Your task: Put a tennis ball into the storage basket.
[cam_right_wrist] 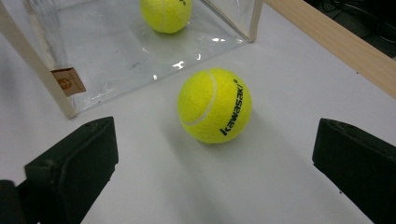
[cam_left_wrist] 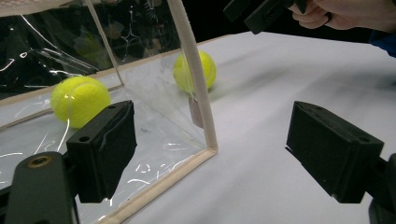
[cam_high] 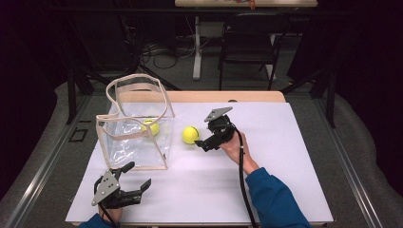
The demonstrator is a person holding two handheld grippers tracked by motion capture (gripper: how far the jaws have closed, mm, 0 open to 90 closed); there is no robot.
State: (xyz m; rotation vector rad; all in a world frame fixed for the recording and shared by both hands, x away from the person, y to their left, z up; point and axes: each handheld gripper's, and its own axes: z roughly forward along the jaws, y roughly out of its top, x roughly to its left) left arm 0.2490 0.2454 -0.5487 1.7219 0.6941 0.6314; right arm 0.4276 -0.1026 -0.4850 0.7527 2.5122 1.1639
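Note:
A clear plastic bag with beige trim (cam_high: 130, 136) stands open on the white sheet at the left. One yellow tennis ball (cam_high: 151, 127) lies inside it. A second tennis ball (cam_high: 190, 135), marked "kawasaki" (cam_right_wrist: 215, 105), rests on the sheet just right of the bag. My right gripper (cam_high: 205, 137) is beside that ball, open, its jaws either side of it but apart from it (cam_right_wrist: 215, 158). My left gripper (cam_high: 137, 176) is open near the front edge, facing the bag's front corner (cam_left_wrist: 196, 84). Through the bag wall I see the inner ball (cam_left_wrist: 79, 100).
The white sheet (cam_high: 266, 180) covers a wooden table whose far edge (cam_high: 223, 96) is bare. A black chair (cam_high: 249, 38) and a table leg (cam_high: 196, 47) stand on the floor beyond. A small brown tag (cam_right_wrist: 67, 80) hangs at the bag's corner.

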